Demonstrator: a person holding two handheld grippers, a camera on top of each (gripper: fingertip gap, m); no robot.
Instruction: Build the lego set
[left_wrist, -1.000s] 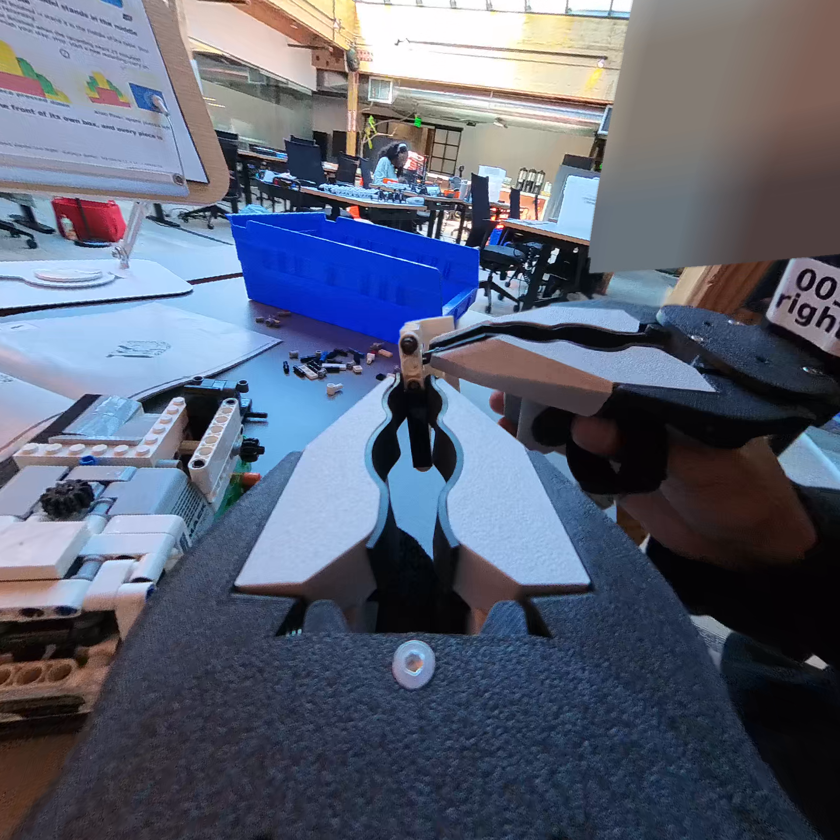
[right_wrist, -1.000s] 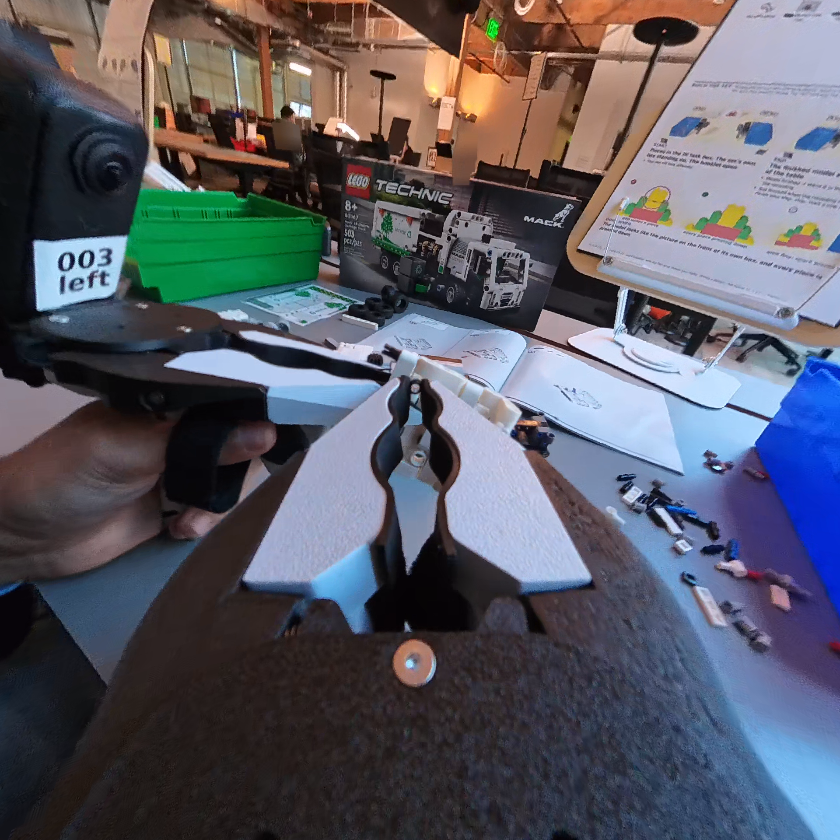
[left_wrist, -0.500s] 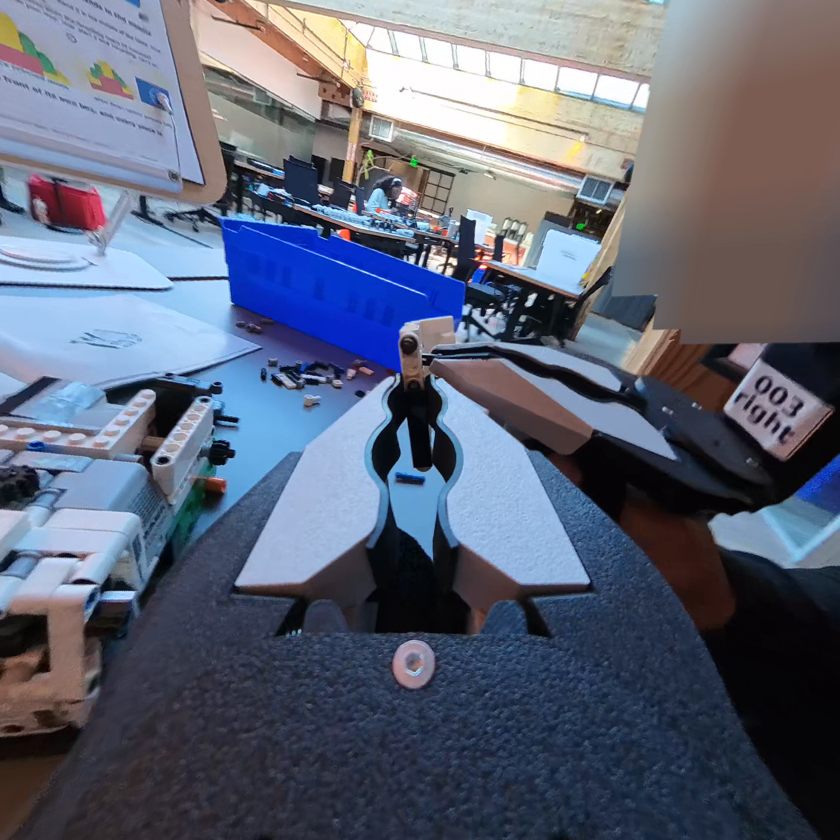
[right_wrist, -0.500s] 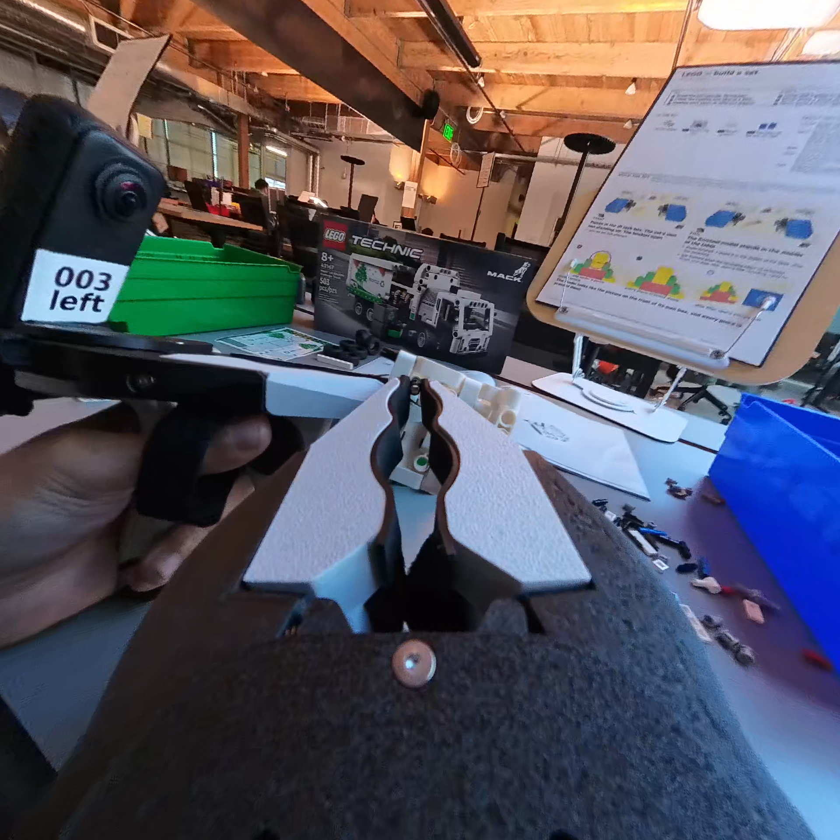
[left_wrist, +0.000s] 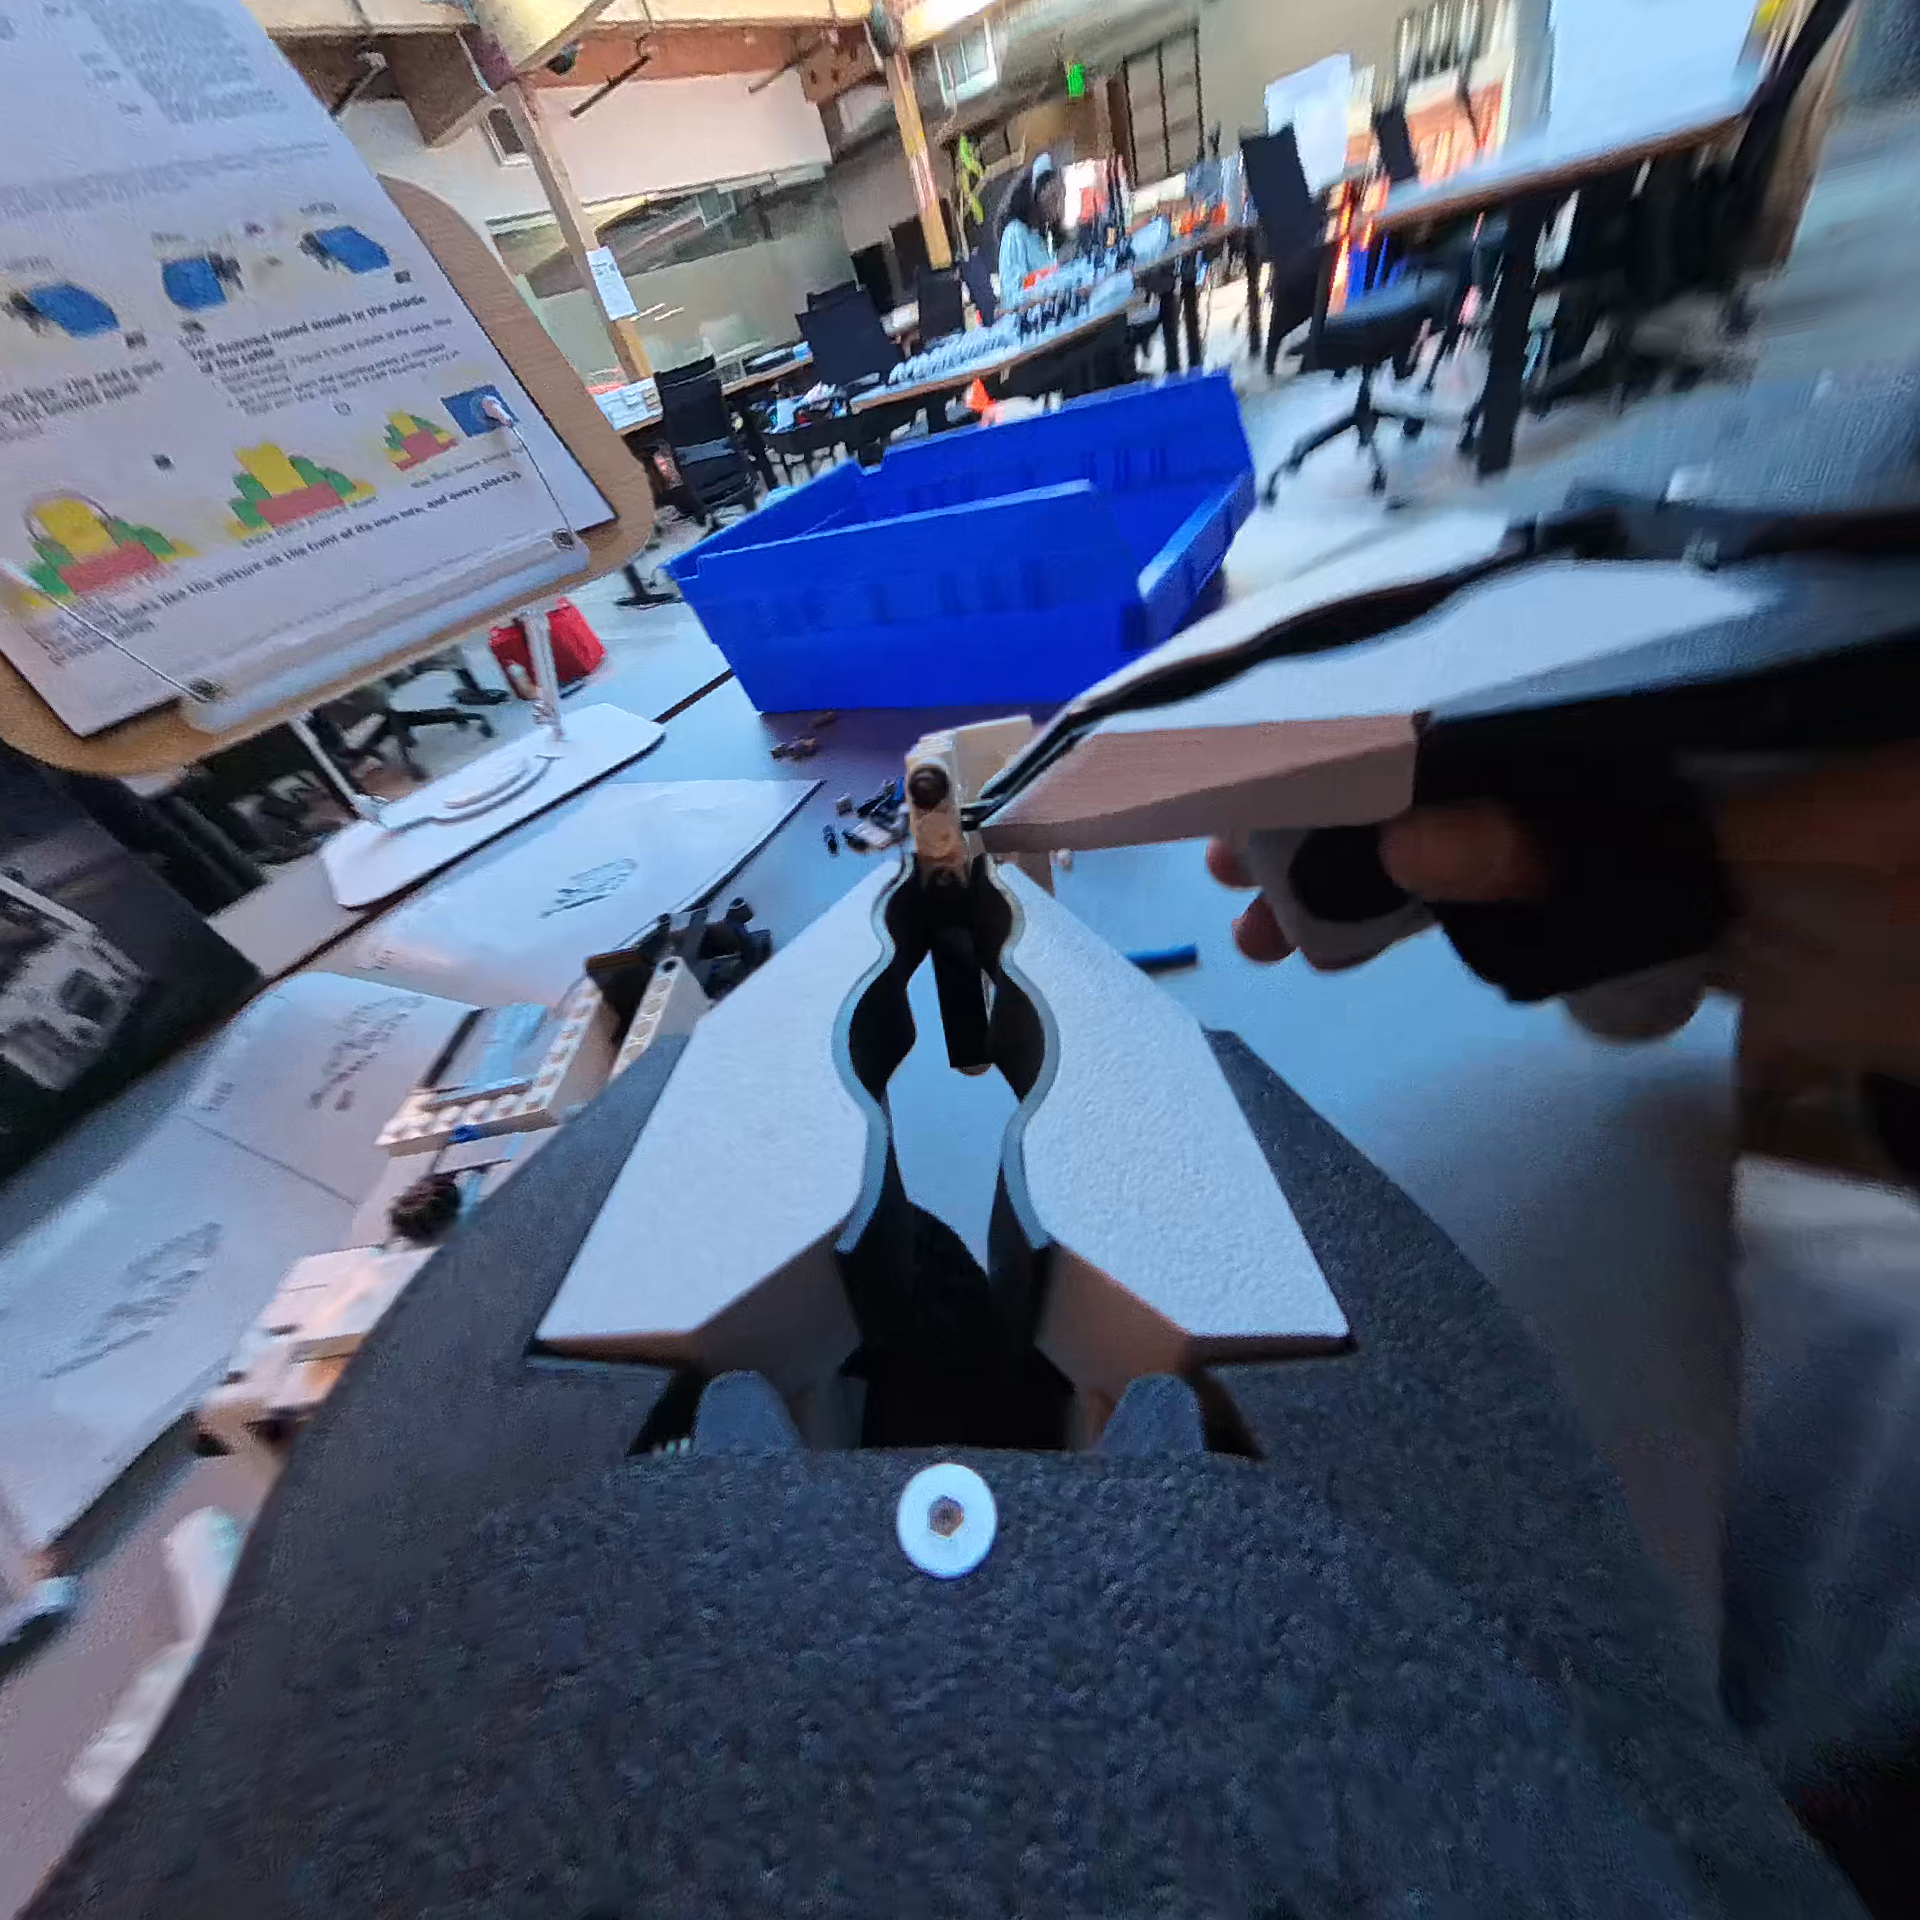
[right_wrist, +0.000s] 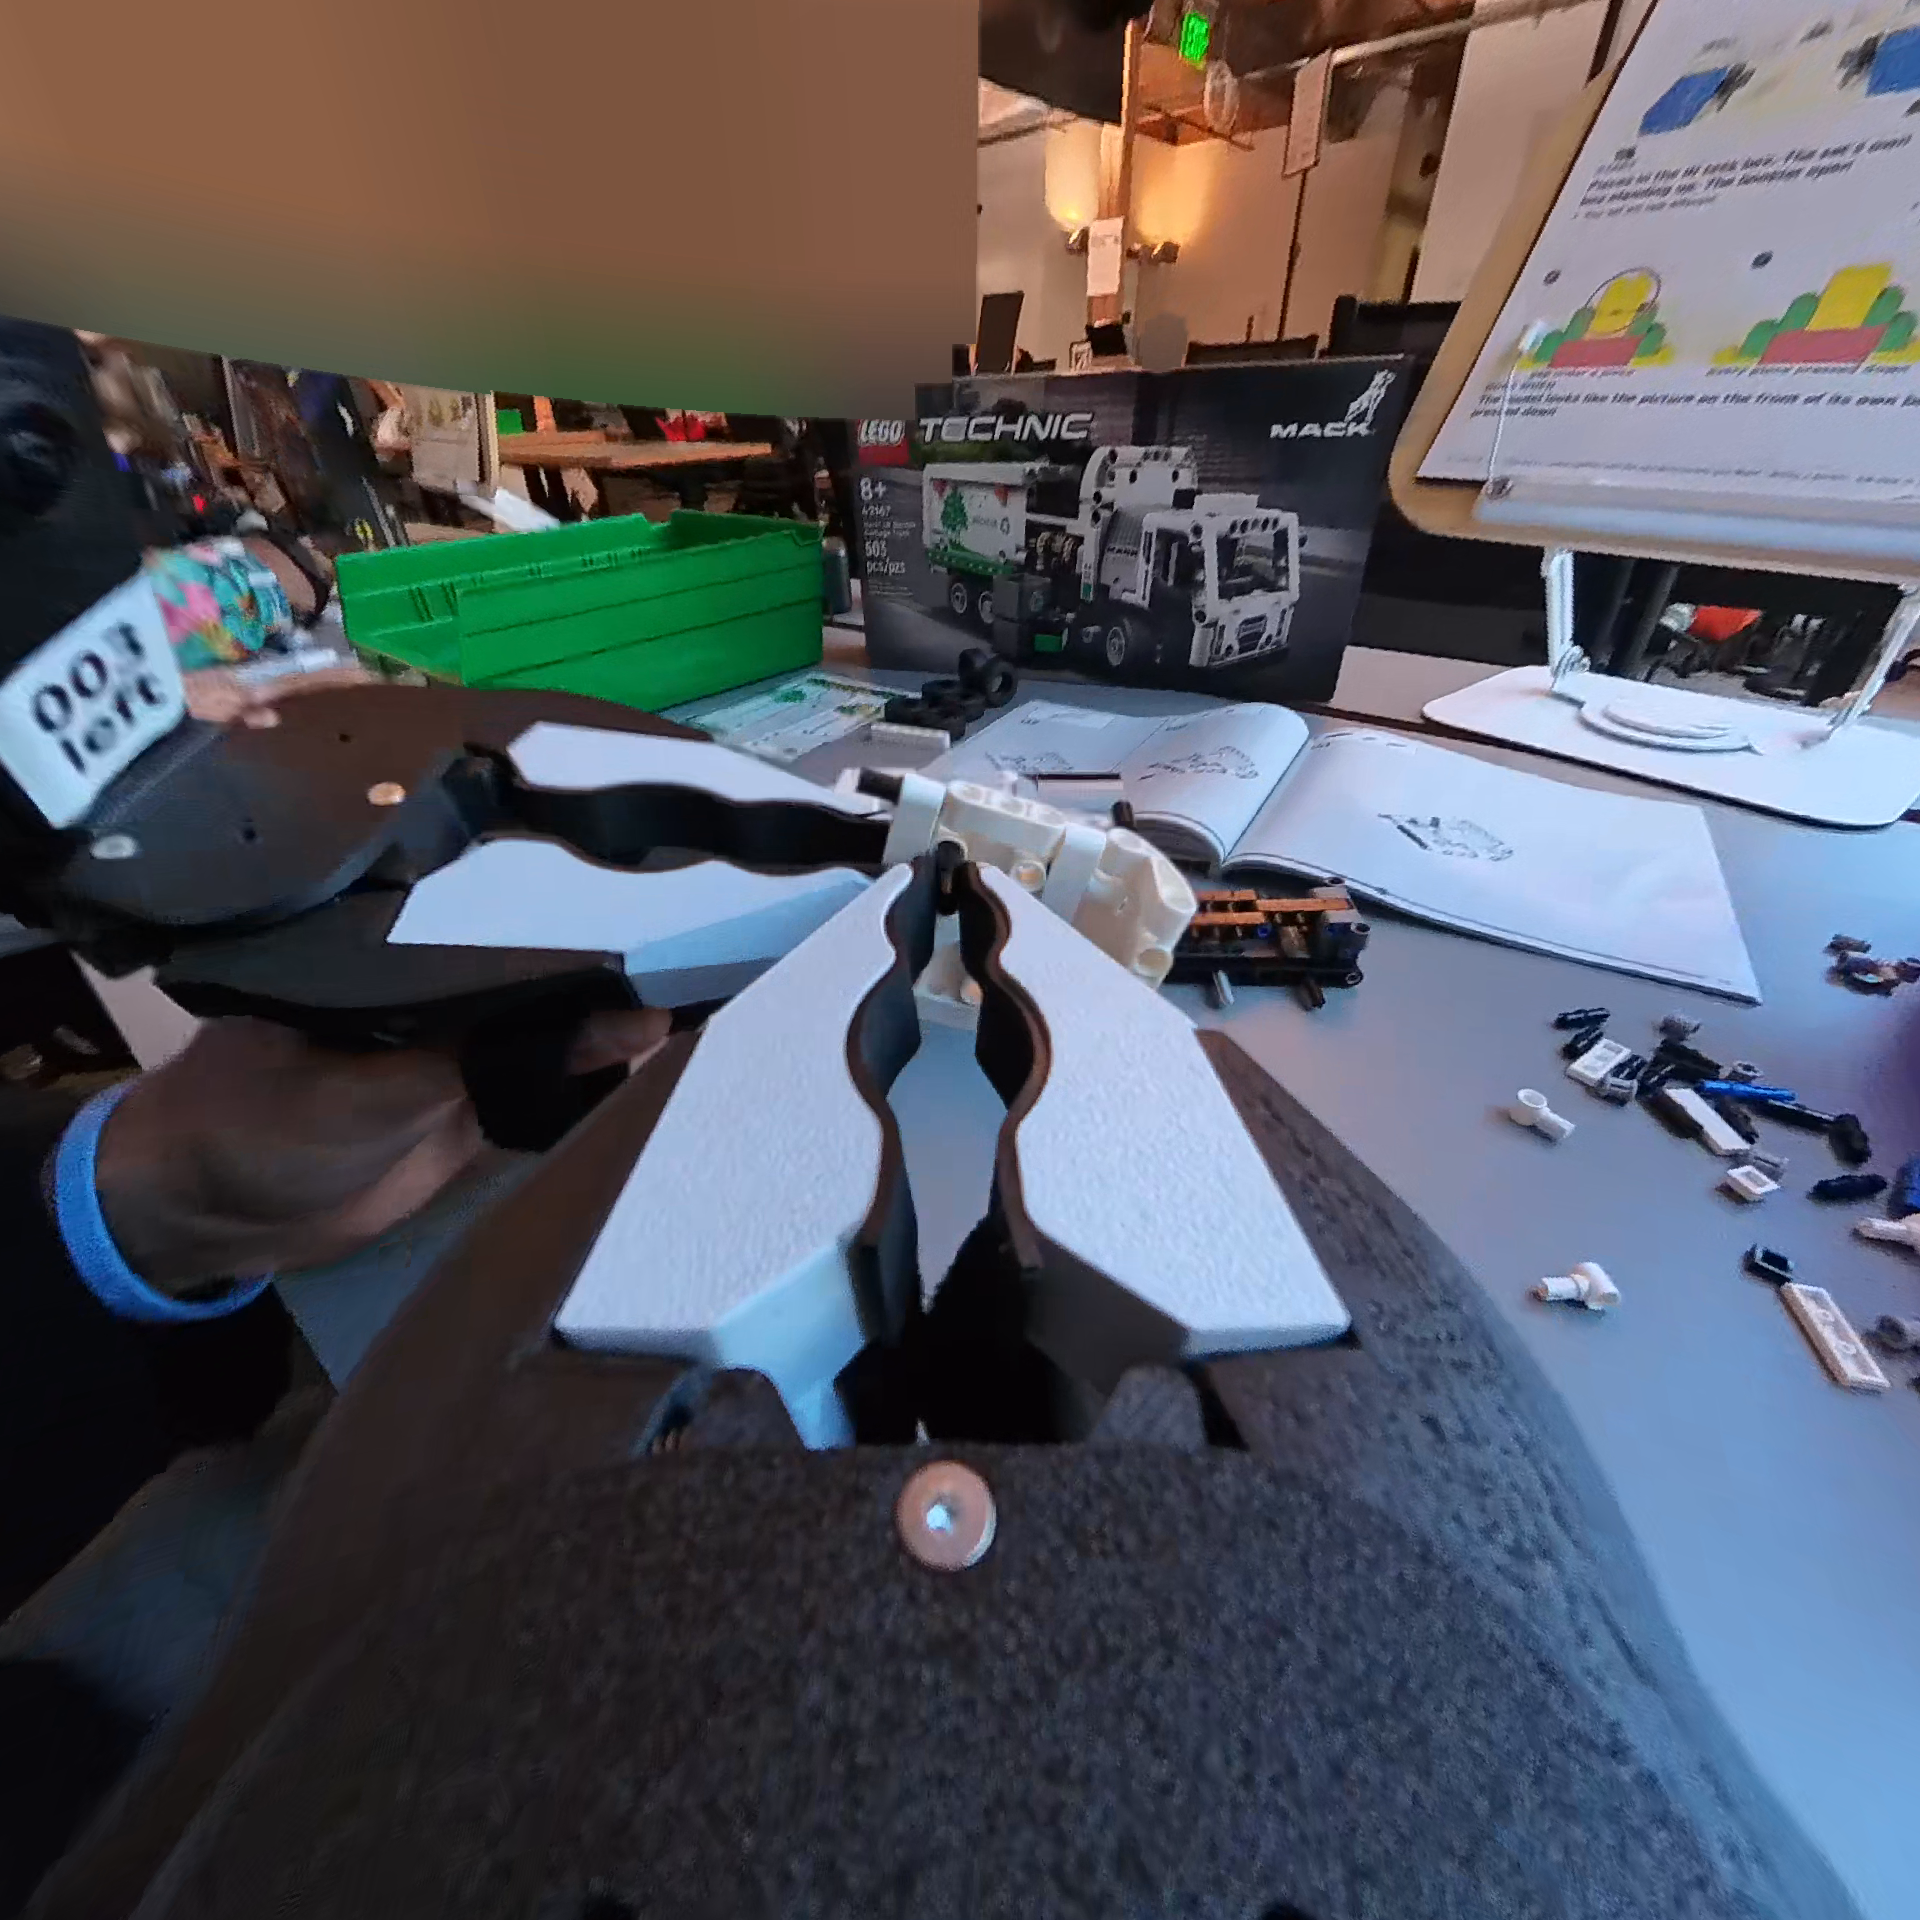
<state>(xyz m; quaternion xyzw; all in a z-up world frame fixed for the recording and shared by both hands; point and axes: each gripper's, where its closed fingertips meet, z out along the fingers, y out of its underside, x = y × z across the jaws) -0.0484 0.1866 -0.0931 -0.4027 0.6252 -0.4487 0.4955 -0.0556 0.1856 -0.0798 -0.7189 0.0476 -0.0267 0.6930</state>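
My left gripper (left_wrist: 948, 883) is shut on a short black axle (left_wrist: 961, 997) with a tan connector piece (left_wrist: 935, 800) on its top end, held above the table. My right gripper (left_wrist: 982, 821) comes in from the right, and its shut tips meet that connector. In the right wrist view the right gripper (right_wrist: 948, 868) is closed at its tips on the small part, and the left gripper (right_wrist: 878, 821) reaches in from the left. The part-built white truck model (right_wrist: 1081, 873) lies on the table just behind them; it also shows in the left wrist view (left_wrist: 520, 1081).
Loose small pieces (right_wrist: 1704, 1091) lie on the grey table at the right, before a blue bin (left_wrist: 966, 582). An open instruction booklet (right_wrist: 1403, 821), the set's box (right_wrist: 1132, 520), black tyres (right_wrist: 956, 696) and a green bin (right_wrist: 592, 603) stand behind. A sign on a stand (left_wrist: 260, 364) is at the back.
Both grippers stay shut and joined at the small part. They have swung and tilted together, so the sign stand now fills the left wrist view's upper left and the table shows more.
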